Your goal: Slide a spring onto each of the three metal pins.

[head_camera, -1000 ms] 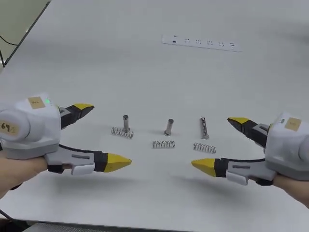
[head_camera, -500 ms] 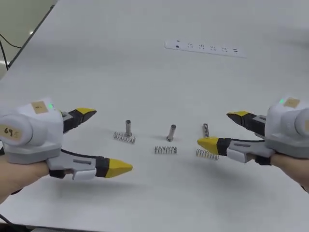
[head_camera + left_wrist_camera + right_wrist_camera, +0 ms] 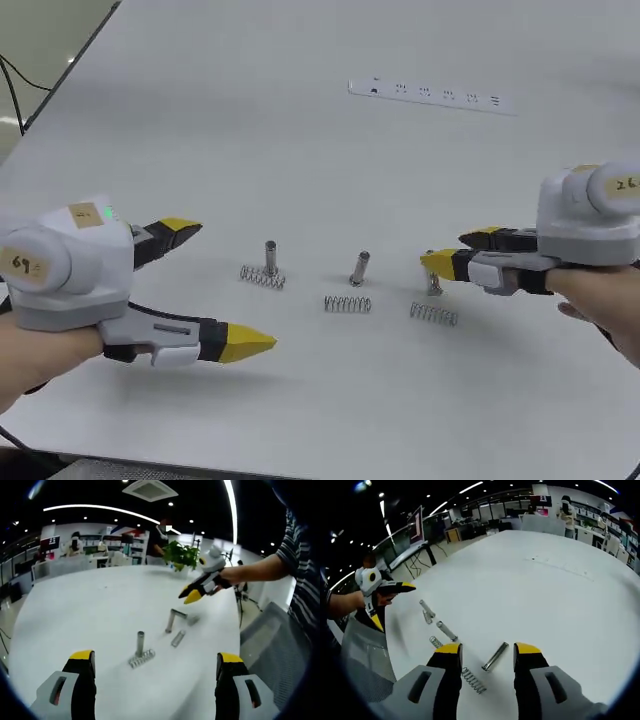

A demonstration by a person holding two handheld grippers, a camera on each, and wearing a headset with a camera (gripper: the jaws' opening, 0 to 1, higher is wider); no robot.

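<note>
Status: left tongs (image 3: 218, 285) released wide over tabletop (image 3: 300, 120) front edge | right tongs (image 3: 460, 250) released, tips at pin (image 3: 433, 283) nearest right edge | spring (image 3: 433, 314) lies just beside it

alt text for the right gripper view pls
The right gripper frames a short silver metal pin between its open yellow-tipped jaws on the white table, a small coiled wire spring beside it. Farther off are a second pin, a third pin, another spring and the left gripper, jaws open.
</note>
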